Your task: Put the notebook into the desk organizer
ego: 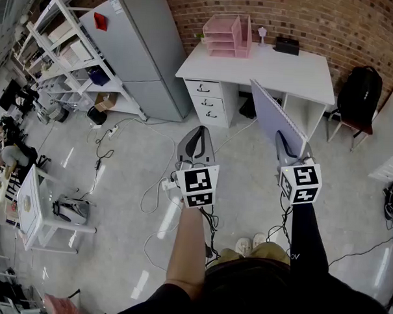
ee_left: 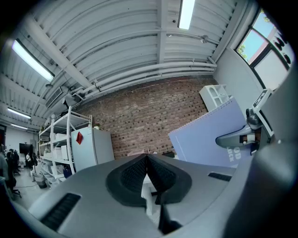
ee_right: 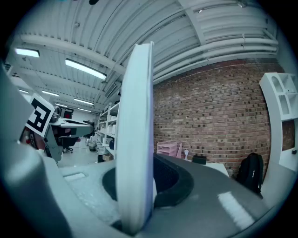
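A lavender spiral notebook (ego: 274, 116) stands on edge in my right gripper (ego: 287, 145), held above the floor in front of the white desk (ego: 298, 73). In the right gripper view the notebook (ee_right: 136, 139) shows edge-on, clamped between the jaws. The pink desk organizer (ego: 226, 35) sits at the desk's back left, also seen small in the right gripper view as the pink organizer (ee_right: 168, 149). My left gripper (ego: 196, 141) is shut and holds nothing; its closed jaws meet in the left gripper view, where the notebook (ee_left: 212, 135) appears at the right.
A grey refrigerator (ego: 139, 46) and white shelving (ego: 71, 56) stand left of the desk. Cables (ego: 159, 184) trail over the floor. A black backpack (ego: 360, 95) rests on a chair at the right. A small black box (ego: 287, 46) sits on the desk.
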A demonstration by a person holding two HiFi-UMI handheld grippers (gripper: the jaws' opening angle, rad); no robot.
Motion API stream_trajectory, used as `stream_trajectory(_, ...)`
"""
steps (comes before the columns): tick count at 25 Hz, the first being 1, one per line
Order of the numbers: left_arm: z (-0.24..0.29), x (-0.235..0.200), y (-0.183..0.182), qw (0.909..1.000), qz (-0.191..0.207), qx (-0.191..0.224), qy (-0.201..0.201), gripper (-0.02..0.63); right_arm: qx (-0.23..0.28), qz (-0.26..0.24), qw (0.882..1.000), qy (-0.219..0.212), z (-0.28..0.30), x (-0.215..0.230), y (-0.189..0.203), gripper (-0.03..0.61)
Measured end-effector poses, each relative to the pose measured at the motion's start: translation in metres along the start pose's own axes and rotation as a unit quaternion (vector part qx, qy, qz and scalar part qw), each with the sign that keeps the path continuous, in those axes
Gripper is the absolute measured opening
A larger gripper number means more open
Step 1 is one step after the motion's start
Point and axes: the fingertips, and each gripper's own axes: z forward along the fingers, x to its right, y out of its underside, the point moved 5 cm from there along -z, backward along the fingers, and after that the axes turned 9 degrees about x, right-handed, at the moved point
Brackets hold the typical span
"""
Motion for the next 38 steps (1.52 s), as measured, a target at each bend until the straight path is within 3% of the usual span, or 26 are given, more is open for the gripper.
stream_trajectory(20, -0.003, -0.005, 0.006, 0.9998, -0.017, 0.000, -0.006, 0.009, 0.022, 0.009, 1.000, 0.011, -0.009, 0.001, -0.006, 0.040)
stream_trajectory(30, 0.053, -0.015, 0.014, 0.9997, -0.011, -0.010, -0.020, 0.009, 0.032, 0.013, 0.999, 0.002, 0.044, 0.030, -0.002, 0.040)
stream_trajectory(38, 0.127, -0.028, 0.021, 0.9994, -0.011, -0.009, -0.032, 0.009, 0.037, 0.021, 0.999, -0.011, 0.122, 0.066, 0.006, 0.040)
